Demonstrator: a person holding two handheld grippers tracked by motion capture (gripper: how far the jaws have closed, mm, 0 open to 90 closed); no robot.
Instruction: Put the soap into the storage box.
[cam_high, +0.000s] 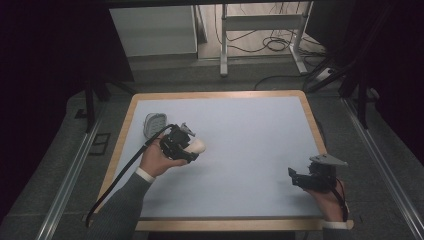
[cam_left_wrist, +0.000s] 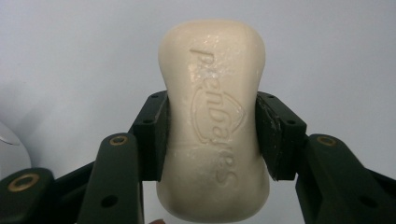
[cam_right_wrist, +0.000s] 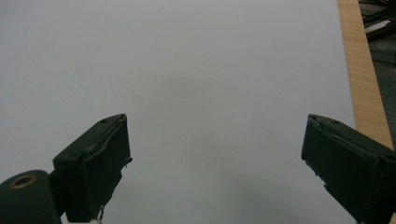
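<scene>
Left gripper view: my left tongs (cam_left_wrist: 212, 135) clamp the cream waisted soap bar (cam_left_wrist: 214, 116), long axis pointing away; grey ridged dish (cam_high: 154, 124) sits just beside, toward the counter's far-left corner. Right tongs (cam_right_wrist: 215, 163) gape empty.

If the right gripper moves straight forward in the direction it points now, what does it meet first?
Probably nothing but the table. The right gripper is open, and ahead of its jaws lies bare table top; it seems to tilt down, so it would likely touch that surface first. Depth is unclear.
</scene>
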